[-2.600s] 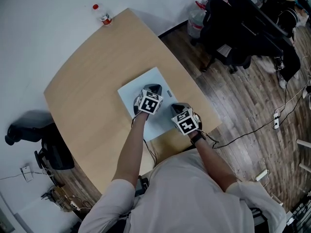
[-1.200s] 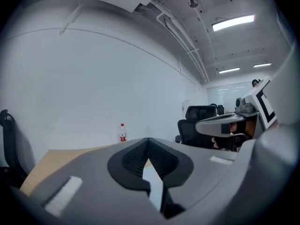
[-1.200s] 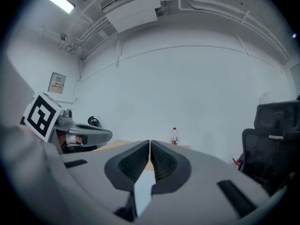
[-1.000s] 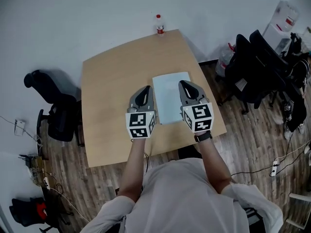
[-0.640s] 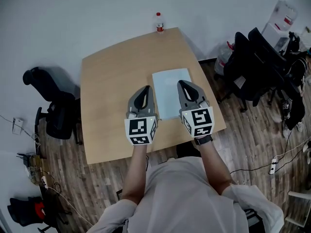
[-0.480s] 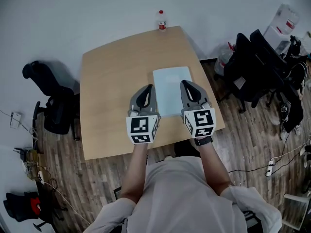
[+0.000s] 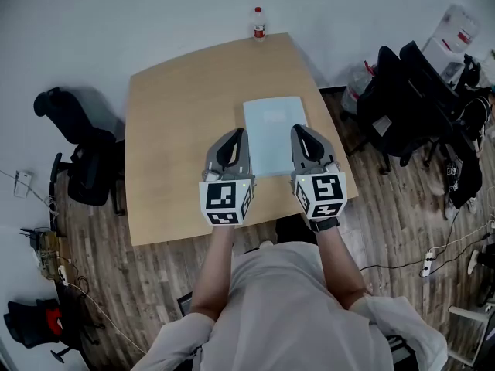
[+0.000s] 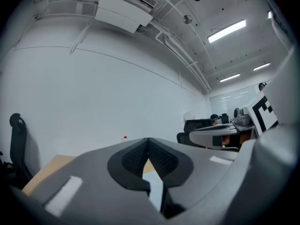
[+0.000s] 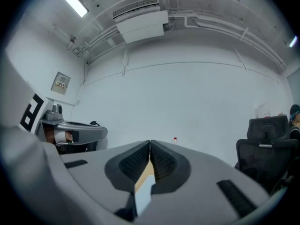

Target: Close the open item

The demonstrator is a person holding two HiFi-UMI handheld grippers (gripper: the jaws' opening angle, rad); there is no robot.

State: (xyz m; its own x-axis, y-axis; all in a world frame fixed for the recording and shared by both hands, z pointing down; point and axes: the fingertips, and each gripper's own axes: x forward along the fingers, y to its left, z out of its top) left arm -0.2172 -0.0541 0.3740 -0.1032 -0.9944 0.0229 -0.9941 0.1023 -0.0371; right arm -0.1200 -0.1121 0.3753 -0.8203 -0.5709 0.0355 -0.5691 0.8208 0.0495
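Flat pale item [image 7: 273, 134] lying on the tabletop [image 7: 178, 114], seen as one smooth closed slab. Left hand-held gripper [image 7: 234, 134] just left of the item's near half, jaws pressed together, gripping nothing. Right hand-held gripper [image 7: 298, 129] over the near part of the item's right edge, jaws likewise together and empty. Both pointing away from the person, along the item's long sides. Sliver of the item visible below the closed tips in each gripper view. Small red-capped bottle [image 7: 258, 23] well beyond the item's far edge. Black chair [image 7: 73, 141] well off to the item's left.
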